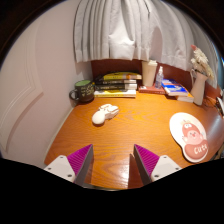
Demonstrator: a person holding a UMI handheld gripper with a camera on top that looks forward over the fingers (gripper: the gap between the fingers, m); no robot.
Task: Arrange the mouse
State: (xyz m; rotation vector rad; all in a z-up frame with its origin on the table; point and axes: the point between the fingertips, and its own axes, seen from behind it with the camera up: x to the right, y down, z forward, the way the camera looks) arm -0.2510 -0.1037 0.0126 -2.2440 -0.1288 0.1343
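The gripper (112,163) has its jaws spread, nothing between them. The white mouse (104,114) lies on the wooden worktop (135,120), well beyond them. Behind the mouse stand a dark mug (83,91) and stacked books (119,84); a round mousepad (191,136) lies to its right.

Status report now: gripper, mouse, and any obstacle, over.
Gripper open, holding nothing. White mouse on wooden table, well beyond the fingers, apart from round mouse pad. Path clear; mug and books behind the mouse.
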